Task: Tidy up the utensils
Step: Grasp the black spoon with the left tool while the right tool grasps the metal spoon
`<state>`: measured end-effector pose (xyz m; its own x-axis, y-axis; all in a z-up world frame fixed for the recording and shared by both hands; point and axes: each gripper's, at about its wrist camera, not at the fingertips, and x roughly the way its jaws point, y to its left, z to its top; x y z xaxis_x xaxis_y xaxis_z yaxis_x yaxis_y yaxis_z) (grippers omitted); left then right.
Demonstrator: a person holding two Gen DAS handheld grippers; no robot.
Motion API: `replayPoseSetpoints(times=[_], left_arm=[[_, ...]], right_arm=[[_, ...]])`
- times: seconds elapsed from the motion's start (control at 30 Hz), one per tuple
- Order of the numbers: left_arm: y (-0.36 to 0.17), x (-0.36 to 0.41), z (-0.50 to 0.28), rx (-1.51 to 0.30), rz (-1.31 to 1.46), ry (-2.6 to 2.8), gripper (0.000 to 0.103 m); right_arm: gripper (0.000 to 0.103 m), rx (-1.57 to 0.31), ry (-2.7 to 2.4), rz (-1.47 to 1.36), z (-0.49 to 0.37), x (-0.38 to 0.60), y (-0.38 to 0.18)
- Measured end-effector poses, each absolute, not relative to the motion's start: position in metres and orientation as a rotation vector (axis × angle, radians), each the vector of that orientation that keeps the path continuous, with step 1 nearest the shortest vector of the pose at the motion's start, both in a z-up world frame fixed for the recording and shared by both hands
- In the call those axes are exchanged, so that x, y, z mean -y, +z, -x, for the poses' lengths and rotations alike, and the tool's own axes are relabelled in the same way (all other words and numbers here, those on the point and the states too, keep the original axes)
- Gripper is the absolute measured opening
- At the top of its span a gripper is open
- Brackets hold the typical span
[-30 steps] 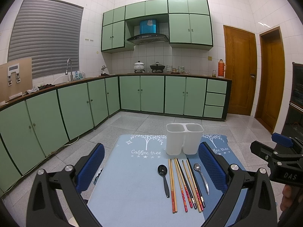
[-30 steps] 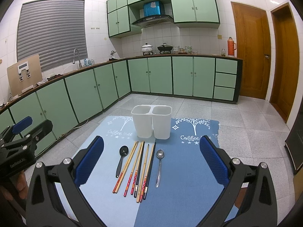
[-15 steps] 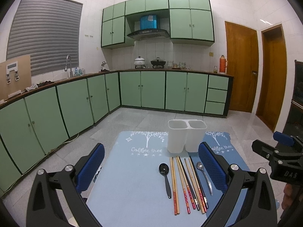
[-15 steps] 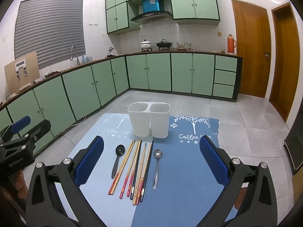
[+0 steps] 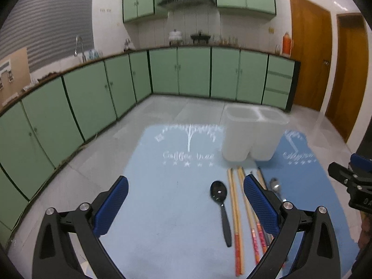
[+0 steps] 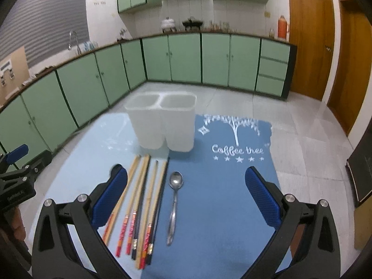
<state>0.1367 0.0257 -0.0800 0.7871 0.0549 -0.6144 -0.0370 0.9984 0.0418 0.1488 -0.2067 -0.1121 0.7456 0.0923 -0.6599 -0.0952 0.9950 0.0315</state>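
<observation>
Right wrist view: approach step, right gripper (image 6: 186, 197) spread wide and empty above metal spoon (image 6: 174, 205), left gripper (image 5: 186, 205) likewise; next, lower, clamp handle, carry ahead to white holder (image 6: 160, 121).

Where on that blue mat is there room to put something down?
Free: the light-blue half left of the black spoon, and the dark-blue stretch right of the metal spoon. Crowded: the chopsticks between them, below the white holder.

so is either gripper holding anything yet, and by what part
Nothing is held. The left gripper and right gripper are both open above the mat, and the spoons and chopsticks lie untouched.
</observation>
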Motion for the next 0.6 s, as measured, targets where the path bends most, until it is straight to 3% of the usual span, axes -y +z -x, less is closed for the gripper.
replayPoseSetpoints(times=[0.2, 0.27, 0.6], left_arm=[[-0.126, -0.025, -0.180, -0.769, -0.046, 0.039, 0.097], [-0.139, -0.021, -0.192, -0.796, -0.055, 0.036, 0.097], [-0.179, -0.007, -0.229, -0.884, -0.054, 0.018, 0.097]], right_arm=[[0.093, -0.830, 0.121, 0.049, -0.189, 0.198, -0.155], [0.082, -0.873, 0.132, 0.057, -0.201, 0.195, -0.168], [0.059, -1.008, 0.161, 0.050, -0.241, 0.187, -0.215]])
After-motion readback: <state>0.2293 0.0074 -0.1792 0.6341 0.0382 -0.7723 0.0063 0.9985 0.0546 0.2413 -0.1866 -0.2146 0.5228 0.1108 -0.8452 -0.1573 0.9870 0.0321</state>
